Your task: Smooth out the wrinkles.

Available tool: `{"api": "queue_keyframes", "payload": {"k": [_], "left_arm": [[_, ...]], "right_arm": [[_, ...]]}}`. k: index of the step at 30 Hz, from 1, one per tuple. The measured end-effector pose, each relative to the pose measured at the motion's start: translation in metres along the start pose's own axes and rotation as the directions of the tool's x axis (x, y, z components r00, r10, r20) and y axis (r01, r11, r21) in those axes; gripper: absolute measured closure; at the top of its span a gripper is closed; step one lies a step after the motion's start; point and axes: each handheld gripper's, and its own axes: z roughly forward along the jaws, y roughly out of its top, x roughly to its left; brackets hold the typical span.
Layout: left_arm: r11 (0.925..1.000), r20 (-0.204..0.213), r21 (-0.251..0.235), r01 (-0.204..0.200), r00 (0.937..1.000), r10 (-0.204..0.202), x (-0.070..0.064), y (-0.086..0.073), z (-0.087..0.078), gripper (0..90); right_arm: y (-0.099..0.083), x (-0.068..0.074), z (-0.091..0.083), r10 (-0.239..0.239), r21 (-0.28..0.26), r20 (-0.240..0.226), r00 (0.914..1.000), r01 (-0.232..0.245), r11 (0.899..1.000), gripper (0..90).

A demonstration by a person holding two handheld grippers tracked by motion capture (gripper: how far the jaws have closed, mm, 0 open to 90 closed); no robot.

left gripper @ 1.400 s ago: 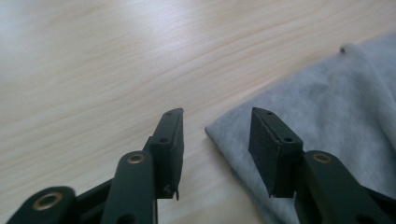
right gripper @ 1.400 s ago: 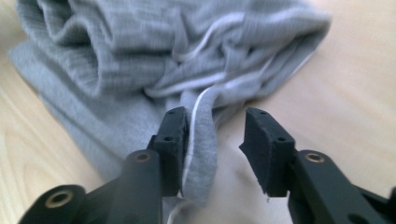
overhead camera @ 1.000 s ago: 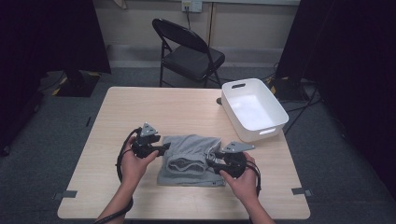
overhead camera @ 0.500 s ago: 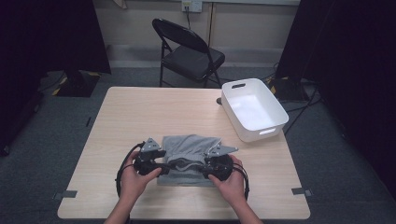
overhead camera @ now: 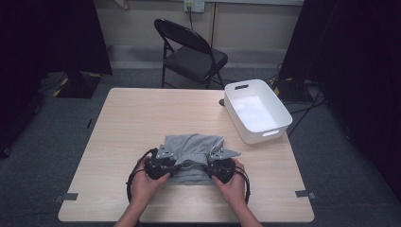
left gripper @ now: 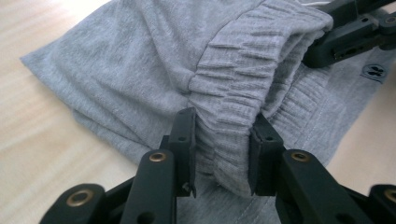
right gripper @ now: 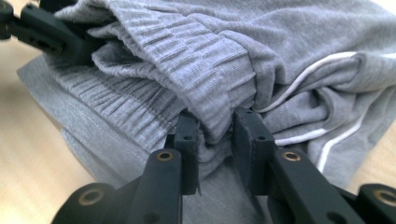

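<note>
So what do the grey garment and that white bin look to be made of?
The grey garment looks like soft knit jersey, probably cotton blend: matte, fine heathered weave, with a gathered ribbed elastic waistband that both grippers pinch. White piping runs along it. The white bin looks like moulded plastic: smooth, slightly glossy walls with cut-out handles. The table appears to be light wood-grain laminate.

A light wooden table (overhead camera: 142, 123) stood on a grey carpeted floor (overhead camera: 56, 142), with strips of tape near its two near corners. Beyond the far edge a black folding chair (overhead camera: 191, 54) faced the table, set before a pale wall (overhead camera: 142, 21) with a socket (overhead camera: 194, 5) and a cable hanging from it. Dark curtains (overhead camera: 47, 38) hung at both sides of the room. Cables trailed on the floor by the far right corner.
</note>
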Motion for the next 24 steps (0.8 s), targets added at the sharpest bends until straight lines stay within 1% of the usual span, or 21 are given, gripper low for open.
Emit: {"api": "queue_keyframes", "payload": {"k": [2, 3, 4, 5, 6, 7, 8, 9, 10, 11, 12, 13, 14, 15, 16, 17, 18, 21, 22, 23, 24], "left_arm": [[0.9997, -0.013, -0.007, 0.023, 0.9997, -0.023, 0.003, 0.005, 0.004, 70.5], [0.9997, -0.017, -0.003, 0.023, 0.9996, -0.023, 0.005, 0.009, 0.004, 73.2], [0.9994, -0.022, -0.011, 0.033, 0.9992, -0.033, 0.007, 0.015, 0.000, 75.6], [0.9997, -0.025, -0.014, 0.022, 0.9994, -0.022, 0.008, 0.019, -0.004, 77.5], [0.9995, -0.020, -0.032, 0.009, 0.9997, -0.009, 0.007, 0.024, -0.011, 77.9], [0.9989, -0.027, -0.047, -0.004, 0.9996, 0.003, 0.006, 0.027, -0.016, 78.2], [0.9985, -0.022, -0.051, -0.019, 0.9996, 0.018, 0.004, 0.030, -0.022, 78.4], [0.9978, -0.017, -0.061, -0.024, 0.9996, 0.024, 0.001, 0.031, -0.028, 78.6], [0.9964, -0.018, -0.071, -0.046, 0.9989, 0.045, -0.002, 0.031, -0.032, 78.6], [0.9966, -0.003, -0.055, -0.061, 0.9981, 0.061, -0.005, 0.029, -0.035, 78.6], [0.9968, 0.008, -0.039, -0.070, 0.9975, 0.071, -0.008, 0.025, -0.034, 78.6], [0.9968, 0.015, -0.023, -0.077, 0.9969, 0.077, -0.010, 0.022, -0.031, 78.6], [0.9971, 0.032, 0.000, -0.077, 0.9965, 0.077, -0.012, 0.016, -0.026, 78.5], [0.9965, 0.026, 0.004, -0.083, 0.9962, 0.083, -0.014, 0.011, -0.021, 78.3], [0.9966, 0.027, 0.008, -0.081, 0.9963, 0.081, -0.016, 0.006, -0.016, 77.8], [0.9972, 0.038, 0.026, -0.070, 0.9969, 0.069, -0.018, 0.003, -0.013, 77.0], [0.9971, 0.036, 0.024, -0.073, 0.9968, 0.072, -0.020, 0.001, -0.013, 76.3], [0.9953, 0.050, 0.049, -0.084, 0.9954, 0.081, -0.020, 0.001, -0.016, 74.4], [0.9957, 0.061, 0.058, -0.073, 0.9957, 0.069, -0.019, 0.002, -0.018, 71.4], [0.9969, 0.064, 0.041, -0.067, 0.9959, 0.064, -0.017, 0.003, -0.022, 67.6], [0.9981, 0.076, 0.030, -0.055, 0.9957, 0.052, -0.016, 0.004, -0.025, 65.9]], "right_arm": [[0.003, -0.006, 0.005, 0.018, -0.015, 0.012, 0.9998, -0.018, 1.000, 74.3], [0.006, -0.008, 0.007, 0.031, -0.027, 0.017, 0.9994, -0.031, 0.999, 75.5], [0.009, -0.011, 0.008, 0.040, -0.035, 0.012, 0.9991, -0.039, 0.999, 77.2], [0.014, -0.012, 0.006, 0.041, -0.050, 0.010, 0.9991, -0.041, 0.998, 78.6], [0.018, -0.012, 0.003, 0.037, -0.060, 0.006, 0.9993, -0.037, 0.997, 79.1], [0.023, -0.011, -0.004, 0.017, -0.077, 0.008, 0.9998, -0.017, 0.997, 79.6], [0.025, -0.010, -0.008, 0.005, -0.086, 0.007, 1.0000, -0.004, 0.996, 79.7], [0.027, -0.009, -0.015, 0.001, -0.097, -0.001, 1.0000, -0.001, 0.995, 79.8], [0.027, -0.007, -0.022, -0.011, -0.113, -0.001, 0.9999, 0.011, 0.993, 80.0], [0.026, -0.004, -0.028, -0.029, -0.117, 0.000, 0.9996, 0.029, 0.993, 79.9], [0.023, -0.002, -0.031, -0.045, -0.107, -0.004, 0.9990, 0.044, 0.993, 79.8], [0.016, -0.001, -0.033, -0.051, -0.088, -0.002, 0.9987, 0.051, 0.995, 79.3], [0.012, -0.001, -0.032, -0.046, -0.081, -0.008, 0.9989, 0.045, 0.996, 79.0], [0.006, -0.001, -0.030, -0.041, -0.069, -0.012, 0.9991, 0.040, 0.997, 78.2], [-0.001, -0.001, -0.027, -0.034, -0.057, -0.011, 0.9994, 0.033, 0.998, 77.2], [-0.006, 0.000, -0.024, -0.027, -0.049, -0.013, 0.9995, 0.027, 0.998, 76.1], [-0.009, 0.001, -0.023, -0.027, -0.042, -0.019, 0.9995, 0.026, 0.999, 74.4], [-0.013, 0.000, -0.024, -0.029, -0.021, -0.033, 0.9990, 0.028, 0.999, 65.2], [-0.012, -0.001, -0.027, -0.030, -0.026, -0.035, 0.9989, 0.029, 0.999, 59.7], [-0.009, -0.003, -0.031, -0.021, -0.043, -0.042, 0.9989, 0.020, 0.999, 56.8], [-0.007, -0.006, -0.035, -0.011, -0.057, -0.054, 0.9985, 0.008, 0.998, 56.6]]}}
